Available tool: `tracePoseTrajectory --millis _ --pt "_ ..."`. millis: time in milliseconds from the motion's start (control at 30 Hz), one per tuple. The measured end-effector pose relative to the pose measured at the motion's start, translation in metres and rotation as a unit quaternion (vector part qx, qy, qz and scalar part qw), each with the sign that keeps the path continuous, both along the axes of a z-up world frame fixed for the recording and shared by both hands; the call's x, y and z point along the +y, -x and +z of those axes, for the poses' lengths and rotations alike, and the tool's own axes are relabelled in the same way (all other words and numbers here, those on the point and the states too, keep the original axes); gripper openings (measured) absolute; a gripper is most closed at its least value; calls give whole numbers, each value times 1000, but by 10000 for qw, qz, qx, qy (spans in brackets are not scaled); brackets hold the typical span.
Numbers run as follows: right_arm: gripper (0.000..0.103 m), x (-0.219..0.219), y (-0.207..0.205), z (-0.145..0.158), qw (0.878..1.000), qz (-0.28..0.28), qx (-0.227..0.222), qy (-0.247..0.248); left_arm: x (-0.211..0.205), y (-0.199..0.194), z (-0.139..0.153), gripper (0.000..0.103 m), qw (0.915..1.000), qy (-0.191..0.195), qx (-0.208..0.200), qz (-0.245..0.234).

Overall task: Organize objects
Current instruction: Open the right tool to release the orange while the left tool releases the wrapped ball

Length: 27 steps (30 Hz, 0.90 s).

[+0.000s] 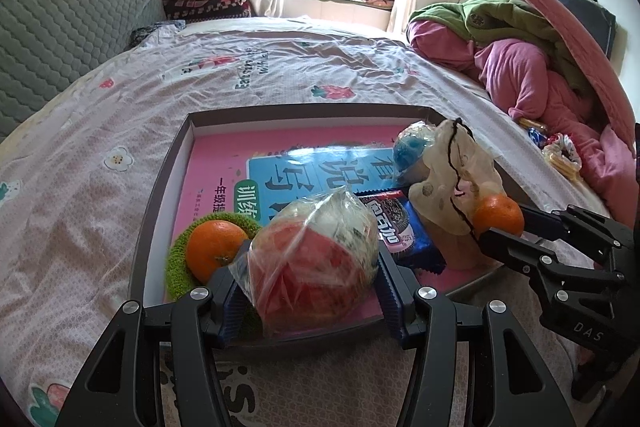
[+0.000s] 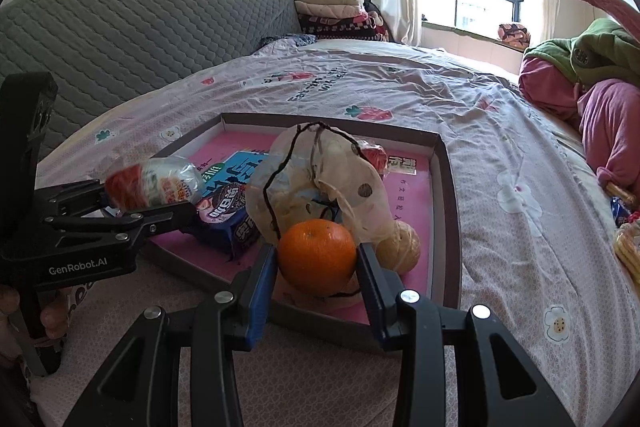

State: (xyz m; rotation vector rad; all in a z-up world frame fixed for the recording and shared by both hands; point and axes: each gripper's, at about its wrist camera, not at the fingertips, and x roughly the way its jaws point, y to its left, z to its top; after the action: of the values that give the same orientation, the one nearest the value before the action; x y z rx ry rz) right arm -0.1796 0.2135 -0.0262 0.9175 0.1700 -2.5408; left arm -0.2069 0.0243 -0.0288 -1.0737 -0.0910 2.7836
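Note:
A dark shallow tray (image 1: 160, 195) lies on the bed with a pink book (image 1: 216, 163) inside it. My left gripper (image 1: 312, 267) is shut on a clear bag of red and white snacks (image 1: 316, 259) over the tray's near edge. One orange (image 1: 214, 243) sits on a green knitted ring (image 1: 176, 259) at the tray's left. My right gripper (image 2: 316, 255) is shut on a second orange (image 2: 316, 263) at the tray's near right side. Behind that orange are a beige pouch with a black string (image 2: 332, 179) and a blue cookie pack (image 2: 228, 223). The left gripper (image 2: 148, 199) shows at the left of the right wrist view.
A pale round ball (image 2: 402, 247) lies right of the held orange. More snack packs (image 1: 560, 151) sit on the bedsheet (image 1: 300, 67) at the right, below a pile of pink and green clothes (image 1: 520, 67). A grey padded headboard (image 2: 140, 27) runs along the left.

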Motion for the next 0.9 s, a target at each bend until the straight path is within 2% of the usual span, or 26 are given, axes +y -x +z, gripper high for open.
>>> tracePoseTrajectory --millis 600,900 --pt "41 9 4 1 9988 -39 -334 355 1 -7 -2 58 10000 -21 -96 6" --pt "41 8 -3 3 9988 -2 -316 368 -2 -11 0 58 9999 -13 -101 57"
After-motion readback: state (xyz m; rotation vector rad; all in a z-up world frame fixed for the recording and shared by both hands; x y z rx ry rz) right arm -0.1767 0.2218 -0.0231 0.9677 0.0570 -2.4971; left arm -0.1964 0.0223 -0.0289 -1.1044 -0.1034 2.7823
